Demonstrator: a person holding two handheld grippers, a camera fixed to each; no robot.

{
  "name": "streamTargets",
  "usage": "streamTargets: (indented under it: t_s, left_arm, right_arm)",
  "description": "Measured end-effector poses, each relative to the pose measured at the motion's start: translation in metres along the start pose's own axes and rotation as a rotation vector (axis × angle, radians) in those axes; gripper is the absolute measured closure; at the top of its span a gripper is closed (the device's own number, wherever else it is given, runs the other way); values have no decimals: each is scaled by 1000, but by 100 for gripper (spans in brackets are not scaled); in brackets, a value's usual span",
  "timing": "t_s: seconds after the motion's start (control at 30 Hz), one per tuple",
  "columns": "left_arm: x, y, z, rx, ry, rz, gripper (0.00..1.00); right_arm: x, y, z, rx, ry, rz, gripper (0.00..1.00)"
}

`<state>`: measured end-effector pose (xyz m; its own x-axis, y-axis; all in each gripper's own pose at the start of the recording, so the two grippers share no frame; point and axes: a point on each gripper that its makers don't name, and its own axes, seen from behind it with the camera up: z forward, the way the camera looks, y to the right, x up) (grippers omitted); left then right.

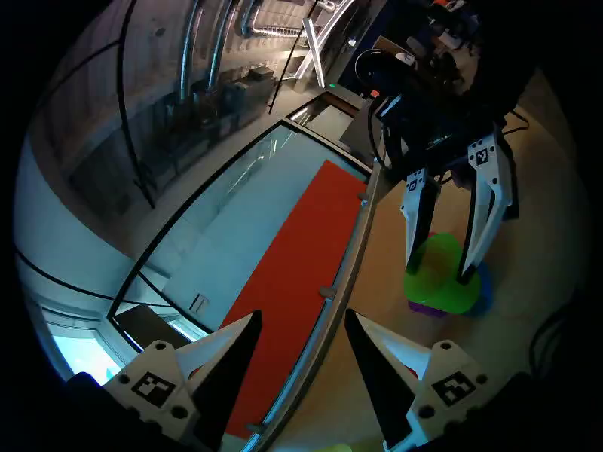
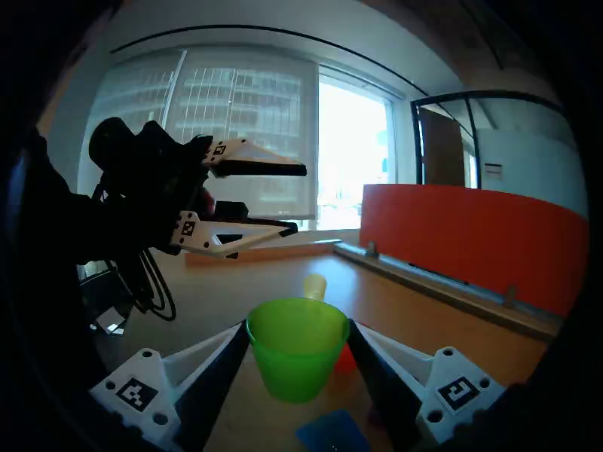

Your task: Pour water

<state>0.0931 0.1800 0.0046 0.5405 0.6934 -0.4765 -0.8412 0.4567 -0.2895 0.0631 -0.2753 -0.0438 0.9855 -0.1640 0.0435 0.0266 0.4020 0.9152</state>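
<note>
In the right gripper view a green plastic cup (image 2: 296,350) stands upright between my right gripper's (image 2: 298,335) fingers, which press on both its sides. A small yellow cup (image 2: 315,286) stands behind it on the wooden table (image 2: 422,309). A red object (image 2: 346,360) and a blue object (image 2: 335,433) lie just beside and below the green cup. My left gripper (image 2: 300,197) hovers open at the upper left, turned on its side. In the left gripper view my left gripper (image 1: 301,320) is open and holds nothing; farther off, the right gripper (image 1: 441,270) straddles the green cup (image 1: 437,282).
A red divider panel (image 2: 482,241) with a metal rail runs along the table's far side. Black cables (image 2: 151,290) hang at the left by the person's dark sleeve. Purple (image 1: 423,308) and blue (image 1: 485,290) items sit under the green cup. Bright windows (image 2: 350,151) lie behind.
</note>
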Motion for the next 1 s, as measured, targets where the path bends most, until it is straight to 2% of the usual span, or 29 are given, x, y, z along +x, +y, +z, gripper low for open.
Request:
streamTargets:
  t_s: [0.37, 0.47, 0.57, 0.67, 0.77, 1.0]
  left_arm:
    - [-1, -9, -7, 23, -5, -27, 20]
    - [-3, -16, -10, 35, -9, -56, 20]
    - [-6, -25, -14, 52, -17, -108, 20]
    - [-9, -33, -16, 65, -29, -198, 20]
    - [-12, -40, -16, 73, -39, -324, 19]
    - [-33, -51, -16, 84, -77, -669, 19]
  right_arm:
    - [3, -1, -3, -5, 7, -1, 5]
    - [3, -2, -3, -6, 10, -2, 5]
    - [4, -3, -4, -7, 11, -2, 5]
    - [4, -3, -4, -9, 13, -2, 5]
    - [4, -3, -5, -9, 14, -1, 5]
    - [4, -2, -6, -13, 15, -1, 5]
